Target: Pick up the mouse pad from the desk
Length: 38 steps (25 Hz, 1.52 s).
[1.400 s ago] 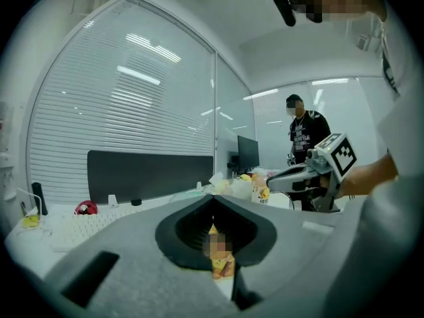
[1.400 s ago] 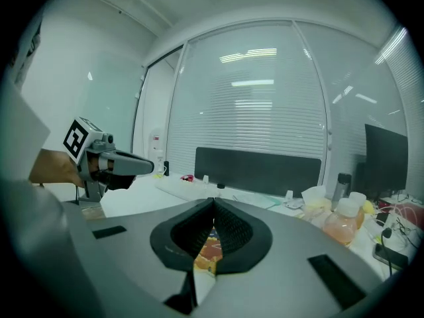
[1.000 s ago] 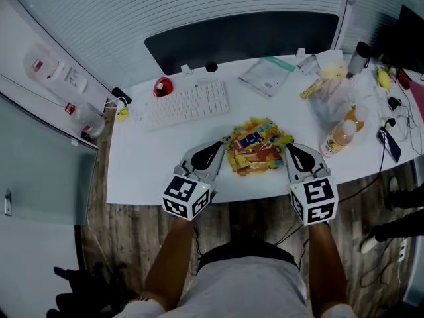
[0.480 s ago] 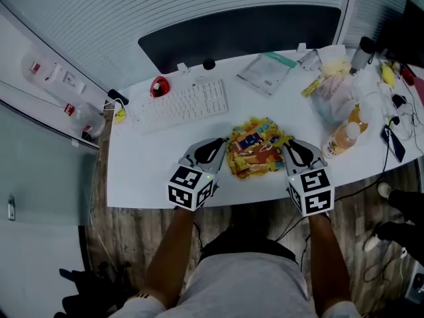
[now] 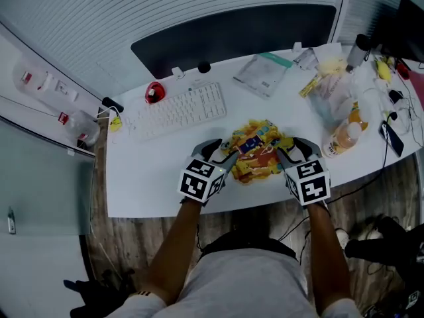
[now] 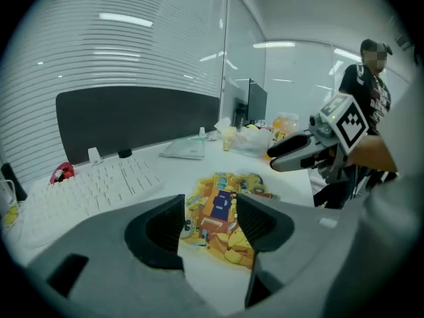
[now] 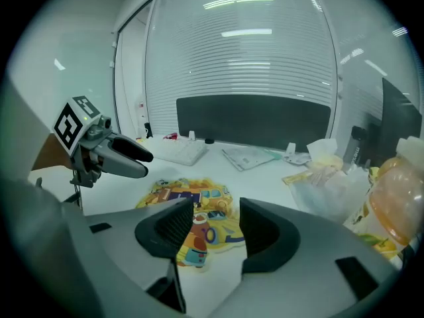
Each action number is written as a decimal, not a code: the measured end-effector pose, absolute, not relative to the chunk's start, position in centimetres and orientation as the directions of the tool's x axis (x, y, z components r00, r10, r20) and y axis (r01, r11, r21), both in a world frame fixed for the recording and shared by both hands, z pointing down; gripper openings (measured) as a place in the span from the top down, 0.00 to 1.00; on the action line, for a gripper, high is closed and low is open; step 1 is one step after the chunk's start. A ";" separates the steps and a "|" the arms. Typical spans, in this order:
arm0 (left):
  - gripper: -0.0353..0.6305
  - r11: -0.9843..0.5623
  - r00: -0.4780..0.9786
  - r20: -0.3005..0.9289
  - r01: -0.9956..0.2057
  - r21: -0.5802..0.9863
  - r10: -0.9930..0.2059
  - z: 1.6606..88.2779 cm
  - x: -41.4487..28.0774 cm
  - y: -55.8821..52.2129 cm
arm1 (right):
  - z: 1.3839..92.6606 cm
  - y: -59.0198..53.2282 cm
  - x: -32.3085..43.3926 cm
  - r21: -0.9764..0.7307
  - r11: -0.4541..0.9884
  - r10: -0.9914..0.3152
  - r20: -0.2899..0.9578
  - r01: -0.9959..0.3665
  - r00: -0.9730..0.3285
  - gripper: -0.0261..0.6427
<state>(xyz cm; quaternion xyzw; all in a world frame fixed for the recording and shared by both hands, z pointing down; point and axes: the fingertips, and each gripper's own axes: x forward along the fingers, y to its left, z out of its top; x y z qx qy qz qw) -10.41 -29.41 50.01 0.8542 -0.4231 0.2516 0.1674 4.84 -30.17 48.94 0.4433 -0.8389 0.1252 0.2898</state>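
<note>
Both hand-held grippers [image 6: 211, 212] [image 7: 215, 220], jaws just opening, empty, flank the flat, irregular-edged printed mouse pad [image 5: 258, 156].

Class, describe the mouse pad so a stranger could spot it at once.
Start at the white desk. Near its front edge, right of the white keyboard, lies the mouse pad. It alone is flat, wavy-edged and yellow-orange with cartoon pictures.

Mouse pad [image 6: 222, 191]: near edge hidden behind the jaws of the left gripper [image 6: 211, 220], which have just been opening, pad showing in the gap; likewise at the right gripper [image 7: 215, 224]. Head view: both tips overlap the pad's side edges, contact can't be told. Monitor [image 5: 407, 18] beyond the right gripper cut by the picture's edge
</note>
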 end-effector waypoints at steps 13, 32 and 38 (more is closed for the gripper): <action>0.43 -0.583 0.483 0.724 -0.801 0.137 -0.493 55.5 -11.5 -30.6 | 53.8 -32.5 5.7 -0.004 0.543 -0.583 0.718 -0.840 -0.380 0.54; 0.38 -0.561 0.431 0.776 -0.819 0.122 -0.460 58.2 -11.6 -31.5 | 57.2 -33.7 6.5 -0.059 0.494 -0.525 0.775 -0.867 -0.352 0.51; 0.38 -0.566 0.419 0.772 -0.819 0.094 -0.478 58.2 -11.3 -31.4 | 57.3 -33.7 6.4 -0.052 0.486 -0.532 0.774 -0.872 -0.343 0.52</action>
